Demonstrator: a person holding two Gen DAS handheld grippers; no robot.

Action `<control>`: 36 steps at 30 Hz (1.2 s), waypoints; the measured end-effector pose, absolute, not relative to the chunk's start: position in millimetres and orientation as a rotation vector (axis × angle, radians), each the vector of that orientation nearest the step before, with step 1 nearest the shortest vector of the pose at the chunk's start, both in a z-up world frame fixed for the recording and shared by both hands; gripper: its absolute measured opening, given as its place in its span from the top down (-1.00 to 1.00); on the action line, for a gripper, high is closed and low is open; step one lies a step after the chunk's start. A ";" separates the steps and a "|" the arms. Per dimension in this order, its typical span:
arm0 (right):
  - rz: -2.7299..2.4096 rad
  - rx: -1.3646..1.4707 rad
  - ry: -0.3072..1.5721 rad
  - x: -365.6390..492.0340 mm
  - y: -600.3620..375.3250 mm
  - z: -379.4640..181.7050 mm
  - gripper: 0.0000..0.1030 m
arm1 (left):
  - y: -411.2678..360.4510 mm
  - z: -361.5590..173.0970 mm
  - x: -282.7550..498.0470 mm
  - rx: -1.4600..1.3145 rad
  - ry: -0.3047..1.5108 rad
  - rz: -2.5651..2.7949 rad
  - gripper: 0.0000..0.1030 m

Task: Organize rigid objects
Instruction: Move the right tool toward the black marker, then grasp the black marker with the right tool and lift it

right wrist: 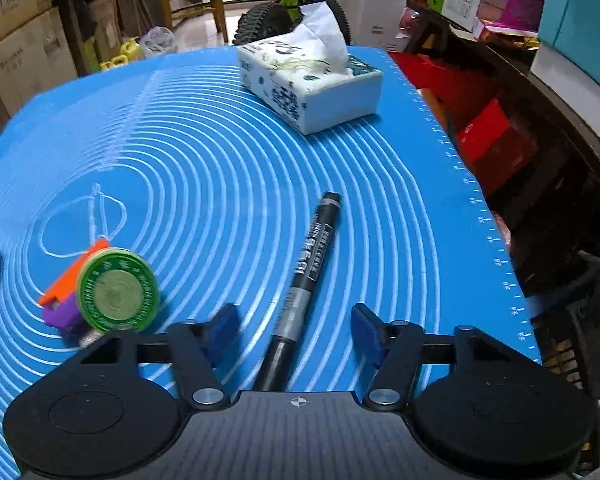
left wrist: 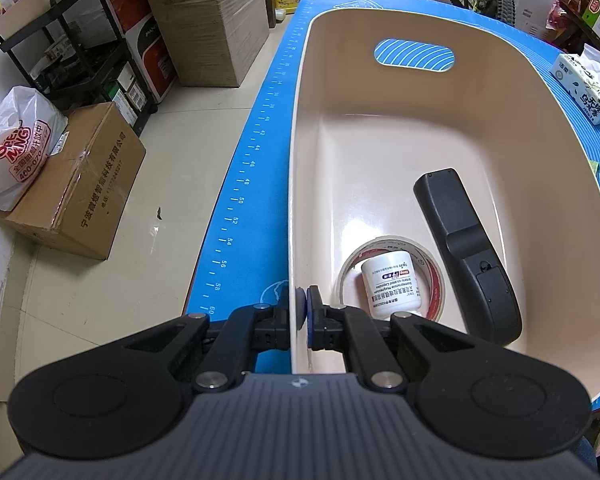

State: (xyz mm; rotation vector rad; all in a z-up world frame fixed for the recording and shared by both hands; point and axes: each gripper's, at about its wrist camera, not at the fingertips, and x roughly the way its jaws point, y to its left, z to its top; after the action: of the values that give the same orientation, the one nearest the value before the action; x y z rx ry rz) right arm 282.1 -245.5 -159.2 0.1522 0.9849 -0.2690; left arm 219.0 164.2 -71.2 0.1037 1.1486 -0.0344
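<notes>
In the left wrist view a cream plastic bin (left wrist: 500,92) stands on the blue mat (left wrist: 256,160). Inside lie a black remote (left wrist: 464,256), a roll of tape (left wrist: 432,276) and a white jar (left wrist: 392,284) resting in the roll. My left gripper (left wrist: 300,316) is shut on the bin's left rim. In the right wrist view my right gripper (right wrist: 294,330) is open just above the mat, with a black marker (right wrist: 308,264) lying between its fingers. A green round tin (right wrist: 116,292) leans on an orange and purple block (right wrist: 62,292) to the left.
A tissue pack (right wrist: 312,84) sits at the far side of the mat (right wrist: 220,152); it also shows in the left wrist view (left wrist: 584,84). Cardboard boxes (left wrist: 76,200), a black shelf (left wrist: 88,52) and bags stand on the floor left of the table. Shelves and red boxes (right wrist: 488,136) crowd the right.
</notes>
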 end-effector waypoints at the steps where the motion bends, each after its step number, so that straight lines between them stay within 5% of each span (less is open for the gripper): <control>1: -0.256 0.148 0.984 282.3 -243.8 -158.8 0.17 | 164.0 -71.2 218.6 0.104 1.148 -0.034 0.84; 3: -0.253 0.142 0.982 281.7 -241.4 -157.9 0.41 | 163.9 -71.2 218.3 0.103 1.148 -0.034 0.84; 7: -0.248 0.184 0.967 278.8 -246.6 -156.6 0.53 | 164.6 -70.5 217.8 0.100 1.149 -0.035 0.84; 36: -0.156 0.173 0.786 258.1 -198.6 -73.7 0.53 | 165.2 -71.0 218.8 0.100 1.155 -0.031 0.85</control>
State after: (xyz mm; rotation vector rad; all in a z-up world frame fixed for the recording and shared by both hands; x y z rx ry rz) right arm 258.1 -198.6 -73.7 0.1728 0.7861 -0.1564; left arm 218.8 165.2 -71.0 0.0999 1.1549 -0.0310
